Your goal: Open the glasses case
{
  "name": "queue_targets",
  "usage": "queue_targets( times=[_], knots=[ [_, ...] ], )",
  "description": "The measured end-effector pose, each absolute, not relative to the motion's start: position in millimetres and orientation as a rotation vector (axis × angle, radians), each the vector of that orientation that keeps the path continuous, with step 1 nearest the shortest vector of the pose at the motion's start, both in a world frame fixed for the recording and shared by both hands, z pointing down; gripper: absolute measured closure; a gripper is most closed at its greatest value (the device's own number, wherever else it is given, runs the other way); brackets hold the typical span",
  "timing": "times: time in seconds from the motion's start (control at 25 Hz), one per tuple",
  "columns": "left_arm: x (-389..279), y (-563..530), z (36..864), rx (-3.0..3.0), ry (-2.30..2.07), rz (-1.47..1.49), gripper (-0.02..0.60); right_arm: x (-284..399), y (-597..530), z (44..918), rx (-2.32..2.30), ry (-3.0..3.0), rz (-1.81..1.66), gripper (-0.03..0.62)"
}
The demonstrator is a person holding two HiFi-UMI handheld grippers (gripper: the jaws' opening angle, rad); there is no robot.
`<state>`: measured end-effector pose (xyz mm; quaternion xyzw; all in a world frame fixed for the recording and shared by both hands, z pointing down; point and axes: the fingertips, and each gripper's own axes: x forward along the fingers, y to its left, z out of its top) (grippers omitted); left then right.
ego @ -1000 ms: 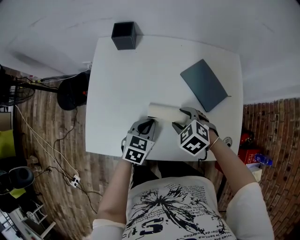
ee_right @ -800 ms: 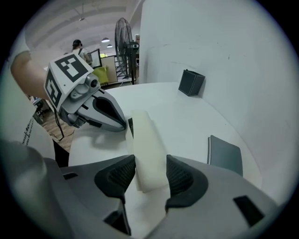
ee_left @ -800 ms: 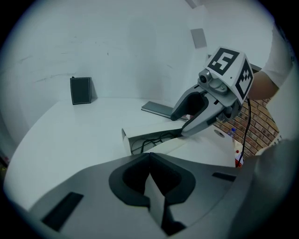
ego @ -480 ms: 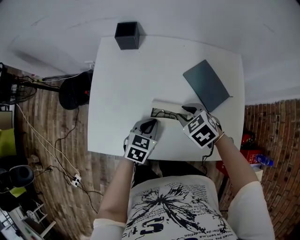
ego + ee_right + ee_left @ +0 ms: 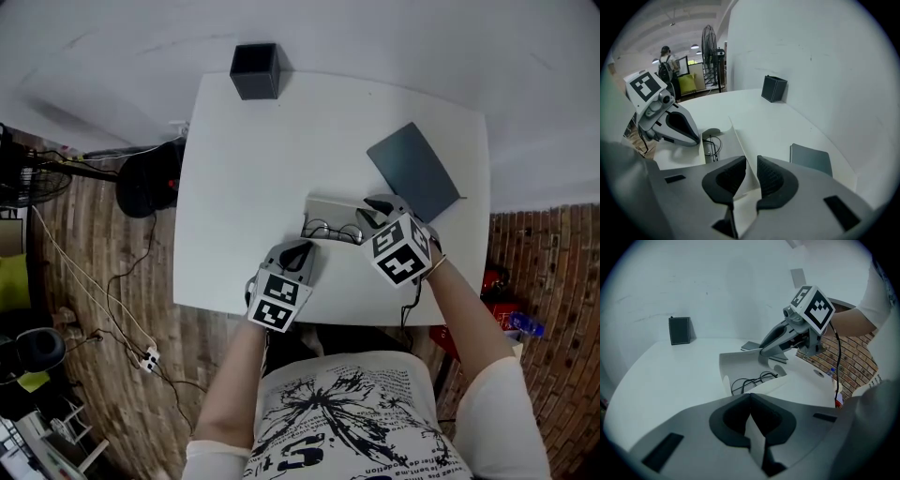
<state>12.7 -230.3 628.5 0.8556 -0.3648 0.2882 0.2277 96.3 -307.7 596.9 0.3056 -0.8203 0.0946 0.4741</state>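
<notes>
Left gripper [image 5: 298, 247]: jaws clamped together on a thin white flap at the near edge of the glasses case [image 5: 330, 221]. In its own view the flap runs straight into the pinch point of the left gripper [image 5: 750, 399], with no gap between the pads.

Right gripper [image 5: 374, 212]: jaws have just been closing, with the lid [image 5: 334, 207] between them. In its own view the right gripper [image 5: 751, 163] has both ribbed pads on the thin lid panel [image 5: 739, 149], so it's a pinch grip. The left gripper view shows the same: right gripper [image 5: 762, 351] nipping the lid's top edge [image 5: 740, 363], lid tilted up off the base.

Case is open and sits near the front edge of the white table [image 5: 253, 169], between the two grippers. Glasses [image 5: 335, 231] lie inside on the base, thin dark wire frame, also seen at [image 5: 753, 379] and [image 5: 711, 143].

Farther out: a grey flat pad [image 5: 415, 172] lies just beyond the right gripper, toward the table's right edge. A dark open box [image 5: 254, 70] stands at the far left corner, well apart from the case. A floor fan [image 5: 709, 51] stands off the table.
</notes>
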Motion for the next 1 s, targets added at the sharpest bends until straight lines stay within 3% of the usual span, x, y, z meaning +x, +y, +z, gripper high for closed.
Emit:
queue_targets(
  times=[0.8, 1.0],
  knots=[
    [12, -238, 629, 2.332, -1.033, 0.789, 0.568, 103, -337, 608, 0.790, -2.053, 0.176, 0.461],
    [12, -237, 630, 2.318, -1.017, 0.778, 0.568, 99, -329, 591, 0.831, -2.099, 0.157, 0.382]
  ],
)
